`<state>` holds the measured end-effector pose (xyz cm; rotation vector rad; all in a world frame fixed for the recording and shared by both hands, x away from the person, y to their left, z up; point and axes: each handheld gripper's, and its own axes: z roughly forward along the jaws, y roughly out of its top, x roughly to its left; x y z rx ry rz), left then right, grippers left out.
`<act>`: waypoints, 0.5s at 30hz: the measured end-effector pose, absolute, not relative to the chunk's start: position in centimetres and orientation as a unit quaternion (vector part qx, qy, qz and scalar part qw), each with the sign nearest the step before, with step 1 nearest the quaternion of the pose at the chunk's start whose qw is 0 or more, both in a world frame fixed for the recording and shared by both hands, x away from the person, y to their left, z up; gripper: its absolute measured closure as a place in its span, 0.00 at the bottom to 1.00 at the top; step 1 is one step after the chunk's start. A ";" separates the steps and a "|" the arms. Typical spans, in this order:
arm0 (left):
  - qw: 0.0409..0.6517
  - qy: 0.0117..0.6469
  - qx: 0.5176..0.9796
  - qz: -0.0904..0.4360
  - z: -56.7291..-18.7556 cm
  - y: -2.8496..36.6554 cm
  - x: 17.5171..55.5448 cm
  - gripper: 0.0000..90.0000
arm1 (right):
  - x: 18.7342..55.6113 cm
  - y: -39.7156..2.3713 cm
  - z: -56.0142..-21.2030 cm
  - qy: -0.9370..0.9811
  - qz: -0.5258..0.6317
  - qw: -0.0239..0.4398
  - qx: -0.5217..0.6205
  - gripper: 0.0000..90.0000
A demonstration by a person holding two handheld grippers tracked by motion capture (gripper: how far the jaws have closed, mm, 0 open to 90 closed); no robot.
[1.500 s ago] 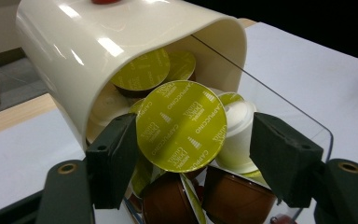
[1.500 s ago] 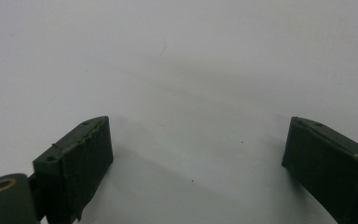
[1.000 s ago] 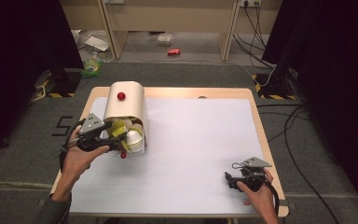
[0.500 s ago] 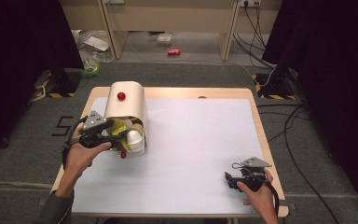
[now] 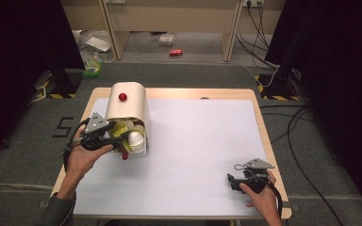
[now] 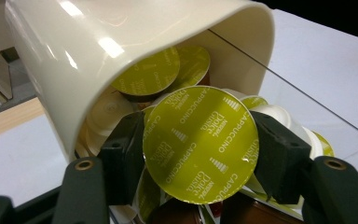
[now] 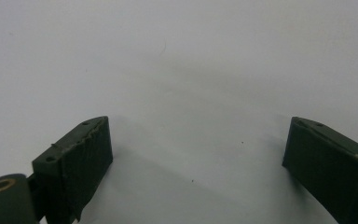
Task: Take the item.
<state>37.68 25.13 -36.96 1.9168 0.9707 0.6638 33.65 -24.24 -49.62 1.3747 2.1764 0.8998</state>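
Over at the left side of the surface (image 5: 198,141), near its left edge: cream container (image 5: 128,113) lying on its side, open mouth facing near, red knob on top, coffee capsules spilling from the mouth. Left claw (image 5: 118,136) at that mouth, jaws just closing further on either side of one capsule (image 6: 200,143) with a yellow-green foil lid; in the left gripper view both black pads sit against the lid's rim, left and right, so clamped on it or all but. More capsules packed behind and beneath, some lid-out, some white bottom-out; container lip arching just above the held lid, little slack there. One small red object (image 5: 124,157) on the surface just near of the mouth.

Right claw (image 5: 233,181) well apart, at the near right corner, close to the near edge, jaws wide apart with nothing between, bare white sheet ahead of them in the right gripper view.

Between the two hands: a broad bare stretch of white sheet, wooden border showing along the far and right edges. Beyond the far edge, floor with cables, a red can (image 5: 175,52) and scattered litter.
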 end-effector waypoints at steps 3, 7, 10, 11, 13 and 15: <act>0.431 0.385 0.770 0.270 -36.8 25.1 37.4 0.44 | 33.7 -24.2 -49.6 0.781 0.323 0.206 0.493 0.09; 0.432 0.378 0.773 0.271 -36.6 25.1 36.9 0.44 | 33.7 -24.2 -49.6 0.781 0.323 0.206 0.493 0.09; 0.435 0.372 0.775 0.267 -36.3 25.2 36.5 0.44 | 33.7 -24.2 -49.6 0.781 0.323 0.205 0.493 0.09; 0.434 0.371 0.776 0.267 -36.3 25.1 36.4 0.44 | 33.7 -24.2 -49.6 0.781 0.323 0.206 0.493 0.09; 0.431 0.366 0.779 0.271 -36.0 25.1 36.1 0.44 | 33.7 -24.2 -49.6 0.781 0.323 0.206 0.493 0.09; 0.433 0.364 0.779 0.270 -35.8 25.1 35.8 0.44 | 33.7 -24.2 -49.6 0.781 0.323 0.206 0.493 0.09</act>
